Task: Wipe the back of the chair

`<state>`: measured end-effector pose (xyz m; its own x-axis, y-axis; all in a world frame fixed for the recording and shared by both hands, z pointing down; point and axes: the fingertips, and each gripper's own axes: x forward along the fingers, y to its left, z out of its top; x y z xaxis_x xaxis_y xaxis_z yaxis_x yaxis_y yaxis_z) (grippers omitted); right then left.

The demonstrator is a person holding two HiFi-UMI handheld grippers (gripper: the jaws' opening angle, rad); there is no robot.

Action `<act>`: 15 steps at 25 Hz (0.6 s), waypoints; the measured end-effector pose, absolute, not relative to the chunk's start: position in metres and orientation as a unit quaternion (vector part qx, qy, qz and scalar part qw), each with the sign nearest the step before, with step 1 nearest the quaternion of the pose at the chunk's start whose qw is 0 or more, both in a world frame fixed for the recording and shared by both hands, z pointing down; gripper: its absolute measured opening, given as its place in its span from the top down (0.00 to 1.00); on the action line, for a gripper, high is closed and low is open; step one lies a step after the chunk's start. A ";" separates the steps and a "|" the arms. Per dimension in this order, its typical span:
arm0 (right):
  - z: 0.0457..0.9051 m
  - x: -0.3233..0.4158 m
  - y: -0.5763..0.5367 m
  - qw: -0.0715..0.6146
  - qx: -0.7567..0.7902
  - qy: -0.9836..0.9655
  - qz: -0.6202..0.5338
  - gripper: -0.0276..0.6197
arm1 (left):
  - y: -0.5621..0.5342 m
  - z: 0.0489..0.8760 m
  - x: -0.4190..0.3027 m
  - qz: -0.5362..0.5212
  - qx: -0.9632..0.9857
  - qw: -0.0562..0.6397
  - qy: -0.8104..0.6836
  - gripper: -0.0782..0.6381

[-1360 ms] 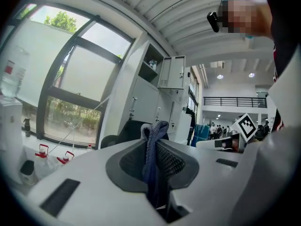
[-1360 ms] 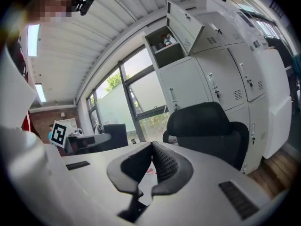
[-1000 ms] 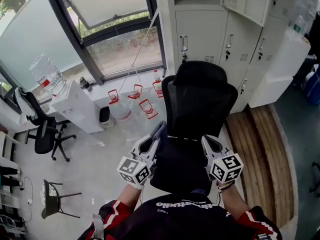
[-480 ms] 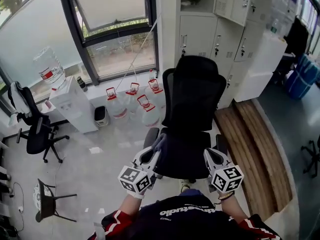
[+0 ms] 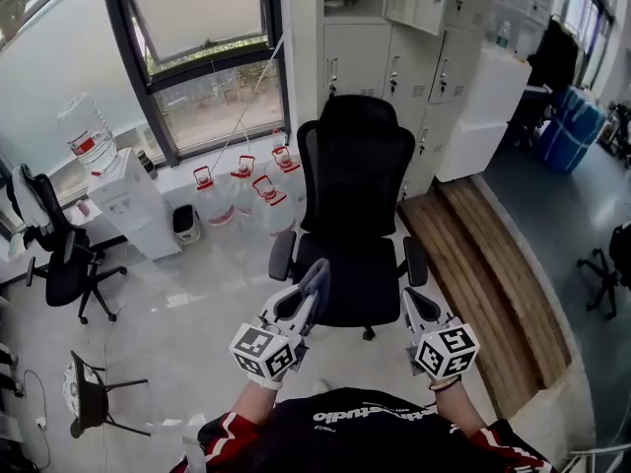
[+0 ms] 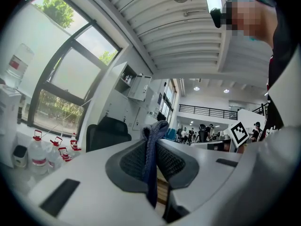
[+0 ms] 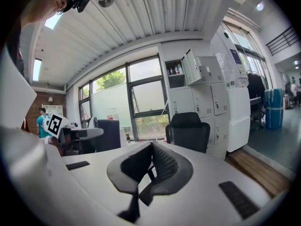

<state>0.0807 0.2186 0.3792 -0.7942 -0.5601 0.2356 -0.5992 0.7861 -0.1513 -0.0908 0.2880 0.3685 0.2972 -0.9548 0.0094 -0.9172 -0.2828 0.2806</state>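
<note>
I am standing further from the chair than a second ago: then its backrest was filling the middle of the head view just above my hands, and now the whole chair is showing with pale floor opening up beside it. So I am backing off, not closing in, and no wiping is happening at this moment. My left tongs are clamping a blue-grey cloth, which is hanging folded between the pads and poking out past the tips. My right tongs are pressed together with nothing in them. I am holding both low before my body, on the near side of the seat and, as far as I can judge, not touching it. The chair is standing between me and the lockers with its seat facing me, so I am judging that the rear face of the backrest is on the far side and that I must walk round or turn the chair. It is looking black all over, with a headrest on top and armrests at the sides; I am seeing no dirt from here
</note>
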 end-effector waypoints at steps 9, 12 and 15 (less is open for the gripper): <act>0.391 0.176 0.302 0.073 0.308 -0.939 0.134 0.94 | 0.365 0.371 0.000 -0.079 0.792 0.124 -0.593 0.81; 0.394 0.200 0.326 0.068 0.307 -0.940 0.135 0.94 | 0.391 0.371 0.024 -0.079 0.791 0.118 -0.595 0.81; 0.390 0.214 0.353 0.062 0.302 -0.942 0.130 0.94 | 0.416 0.369 0.043 -0.072 0.793 0.109 -0.595 0.81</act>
<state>0.2137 0.3534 0.3903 -0.8102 -0.5528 0.1950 -0.5849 0.7843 -0.2070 0.0426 0.4158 0.3693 0.2812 -0.9595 0.0161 -0.9284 -0.2677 0.2577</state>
